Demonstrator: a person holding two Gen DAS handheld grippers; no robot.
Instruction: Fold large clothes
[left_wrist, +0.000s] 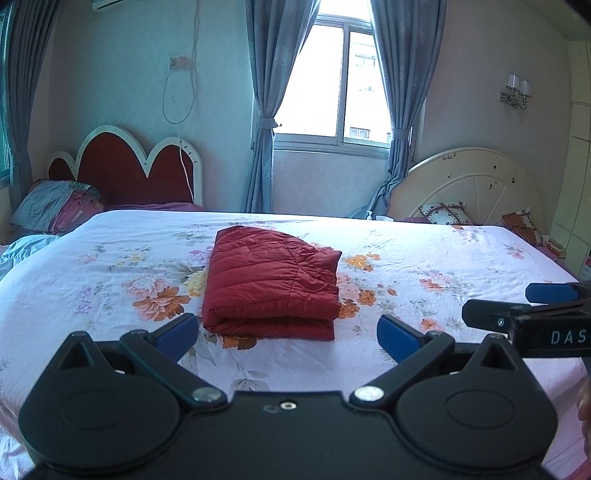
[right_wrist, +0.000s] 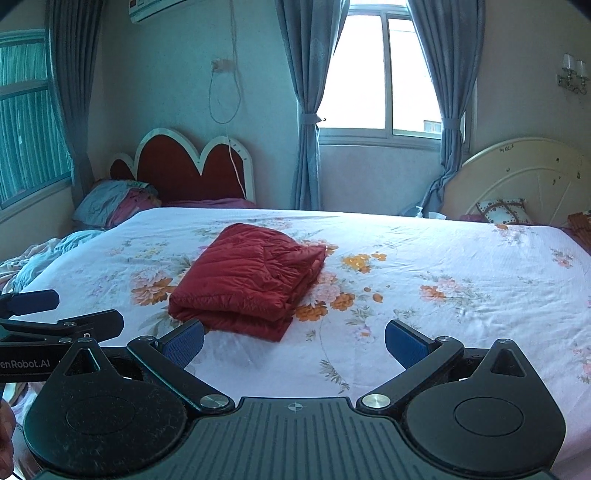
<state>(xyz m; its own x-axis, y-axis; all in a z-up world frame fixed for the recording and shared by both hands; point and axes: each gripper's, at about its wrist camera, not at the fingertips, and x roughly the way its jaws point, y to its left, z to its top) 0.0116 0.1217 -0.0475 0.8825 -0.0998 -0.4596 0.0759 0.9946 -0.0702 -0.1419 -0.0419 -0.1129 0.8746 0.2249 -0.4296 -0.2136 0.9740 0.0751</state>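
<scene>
Nearest the left wrist camera, the left gripper (left_wrist: 288, 338) hangs over the near edge of the bed with its 2 blue-padded fingers (left_wrist: 177, 334) spread wide and nothing between them. The right gripper (right_wrist: 293, 341) sits just beside it, also with its 2 blue-padded fingers (right_wrist: 404, 343) set well apart and empty; each tool shows at the side of the other's view. Just beyond the fingertips lies the red quilted jacket (left_wrist: 271, 284), folded into a thick, roughly square bundle with its doubled fold edge facing the grippers. It rests on the floral bedsheet (left_wrist: 443, 280), clear of both grippers and touching neither. From the left gripper the jacket lies straight ahead, between the lines of the 2 fingers; from the right gripper it lies ahead and to the left, its near corner close to the left-hand finger. Farther back, a red heart-shaped headboard (left_wrist: 125, 166) stands at the left and a cream round headboard (left_wrist: 476, 184) at the right. Behind them, a window (left_wrist: 332, 81) sits between 2 tied blue curtains (left_wrist: 266, 110).
</scene>
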